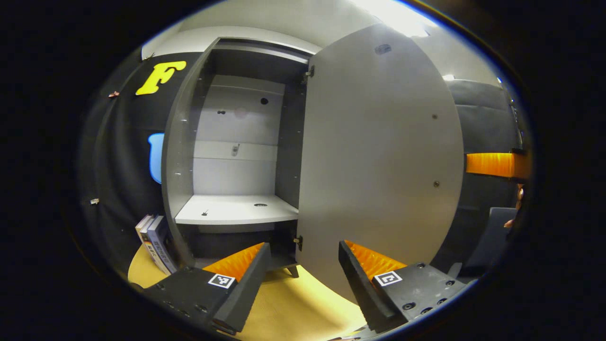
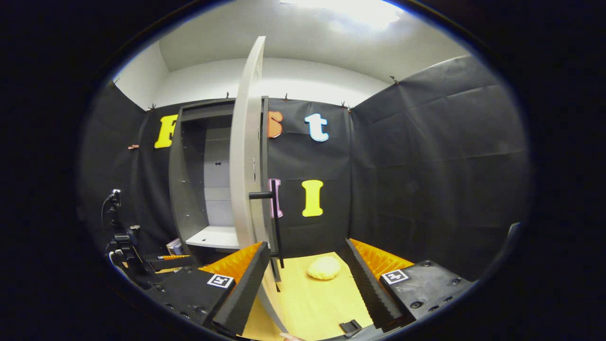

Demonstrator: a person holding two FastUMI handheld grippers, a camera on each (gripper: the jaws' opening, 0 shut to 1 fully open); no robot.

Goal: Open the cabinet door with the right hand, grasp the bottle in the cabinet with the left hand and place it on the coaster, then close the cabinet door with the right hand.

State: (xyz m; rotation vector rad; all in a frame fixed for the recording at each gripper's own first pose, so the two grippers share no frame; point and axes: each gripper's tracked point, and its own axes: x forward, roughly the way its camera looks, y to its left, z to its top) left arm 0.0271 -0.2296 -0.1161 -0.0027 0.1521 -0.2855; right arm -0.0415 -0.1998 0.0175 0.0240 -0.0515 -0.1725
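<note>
The grey cabinet (image 1: 182,142) stands open, and its door (image 1: 378,166) is swung out toward me on right-hand hinges. Its inner shelf (image 1: 236,210) carries only a small hole and a small dark mark. My left gripper (image 1: 304,245) is open in front of the cabinet's lower edge, with nothing between its fingers. In the right gripper view the door (image 2: 244,180) is seen edge-on, with its black bar handle (image 2: 275,222). My right gripper (image 2: 305,246) is open, and the handle stands just beyond its left finger, untouched. A pale yellow round pad (image 2: 324,267), perhaps the coaster, lies on the table.
Several books (image 1: 154,241) lean against the cabinet's left side. The wooden table (image 2: 307,303) runs under both grippers, and a small black piece (image 2: 350,326) lies near its front. The left gripper (image 2: 163,258) is at the far left. A finger of the right gripper (image 1: 492,164) shows past the door's free edge.
</note>
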